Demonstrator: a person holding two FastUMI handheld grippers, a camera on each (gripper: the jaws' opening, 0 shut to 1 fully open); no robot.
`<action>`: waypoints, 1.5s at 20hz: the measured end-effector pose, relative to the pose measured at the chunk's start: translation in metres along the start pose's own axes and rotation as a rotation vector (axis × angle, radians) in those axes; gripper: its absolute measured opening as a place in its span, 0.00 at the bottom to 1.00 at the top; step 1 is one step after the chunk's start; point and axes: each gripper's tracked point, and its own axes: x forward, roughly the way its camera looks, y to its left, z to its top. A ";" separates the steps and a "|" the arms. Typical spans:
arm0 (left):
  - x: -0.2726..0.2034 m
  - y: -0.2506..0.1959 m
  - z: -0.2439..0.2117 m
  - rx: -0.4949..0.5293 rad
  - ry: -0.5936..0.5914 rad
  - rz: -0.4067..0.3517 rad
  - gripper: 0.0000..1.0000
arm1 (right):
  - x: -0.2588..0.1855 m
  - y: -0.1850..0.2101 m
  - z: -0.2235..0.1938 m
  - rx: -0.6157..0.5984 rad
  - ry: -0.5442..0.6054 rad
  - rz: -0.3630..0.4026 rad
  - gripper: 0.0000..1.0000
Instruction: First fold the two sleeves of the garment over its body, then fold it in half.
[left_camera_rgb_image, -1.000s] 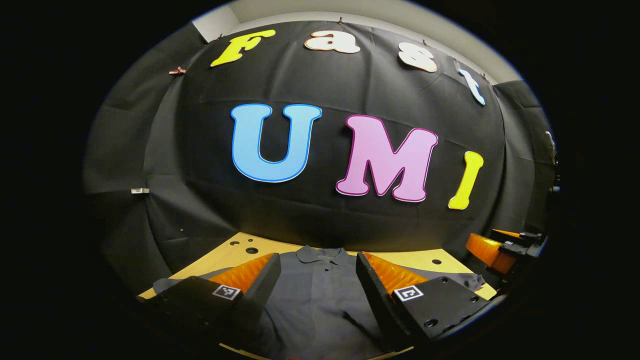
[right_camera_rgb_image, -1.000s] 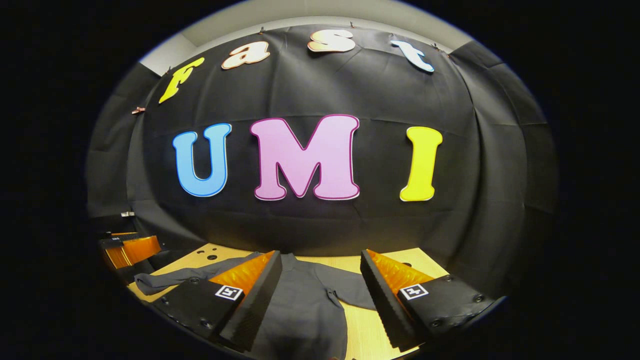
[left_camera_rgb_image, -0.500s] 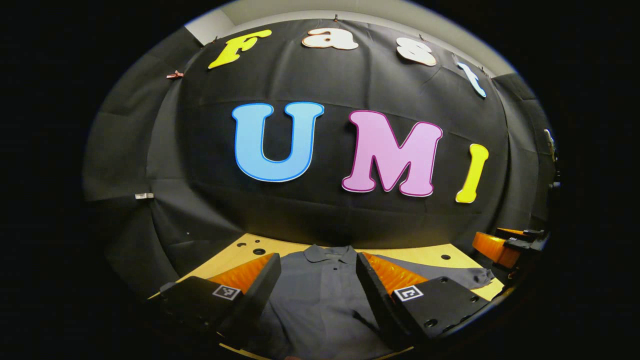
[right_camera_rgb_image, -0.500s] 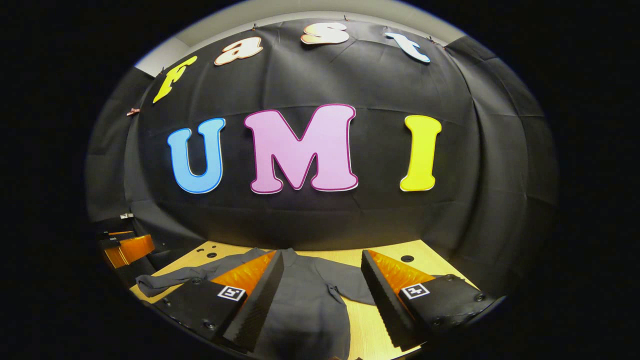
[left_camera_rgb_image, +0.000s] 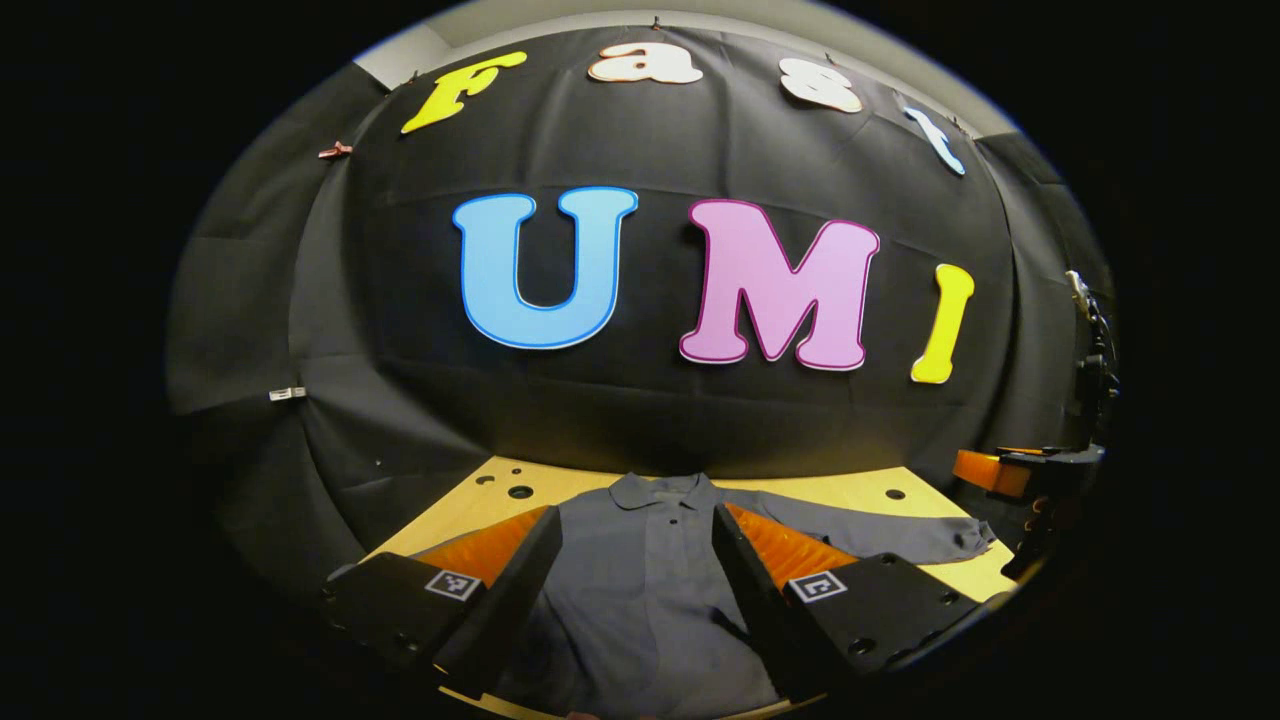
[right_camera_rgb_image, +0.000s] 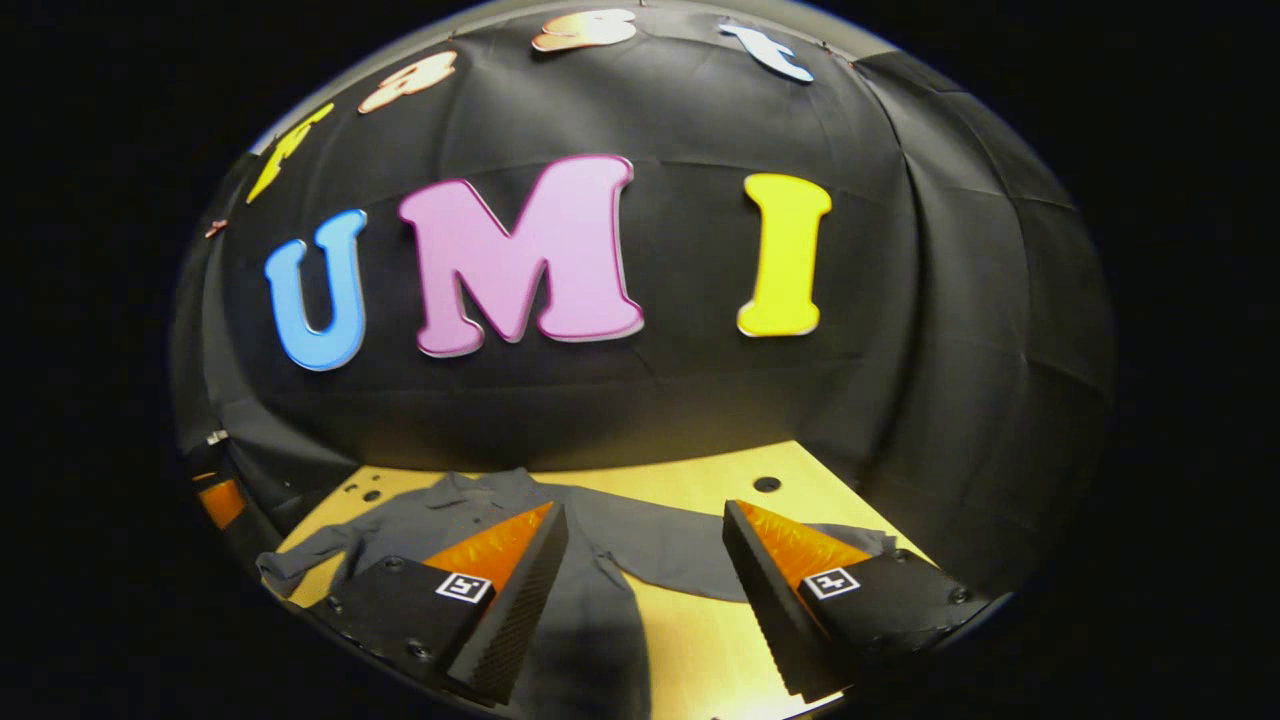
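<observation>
A black cloth wall (left_camera_rgb_image: 640, 420) closes off the far side of the booth, hanging in soft creases and meeting the back edge of a pale wooden surface (left_camera_rgb_image: 480, 500) that runs wide from left to right. The wood is smooth and matte, with a few small round holes drilled near its far edge, and bare strips of it lie open behind the collar and along both ends. In the right gripper view a broad stretch of bare wood (right_camera_rgb_image: 700, 620) lies open to the right of the garment's body, below the spread sleeve. Spread flat across the middle of the surface lies the garment (left_camera_rgb_image: 650, 570), a dark grey polo shirt of soft knit cloth, collar toward the wall, buttoned placket running down its front. Its right-hand sleeve (left_camera_rgb_image: 880, 535) stretches out flat toward the surface's end, the cuff bunched in small wrinkles; the other sleeve (right_camera_rgb_image: 300, 555) trails toward the opposite end, its tip crumpled near the edge. Neither sleeve is folded over the body yet. The left tool (left_camera_rgb_image: 635, 590) hangs above the shirt's chest with its two wedge-shaped fingers spread wide apart, gripping nothing. The right tool (right_camera_rgb_image: 645, 600) hovers over the shirt's side and the bare wood beside it, fingers likewise spread and empty, their inner faces ribbed. In the left gripper view the right tool shows at the far right, off the surface's end.
</observation>
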 end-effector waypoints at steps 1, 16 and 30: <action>0.000 -0.002 -0.003 -0.001 0.003 -0.002 0.96 | 0.005 -0.013 -0.008 -0.003 0.034 -0.020 0.97; 0.018 -0.013 -0.024 0.014 0.077 -0.003 0.95 | 0.068 -0.143 -0.074 0.047 0.263 -0.218 0.97; 0.025 -0.016 -0.050 0.012 0.157 0.015 0.96 | 0.117 -0.228 -0.166 0.118 0.513 -0.328 0.98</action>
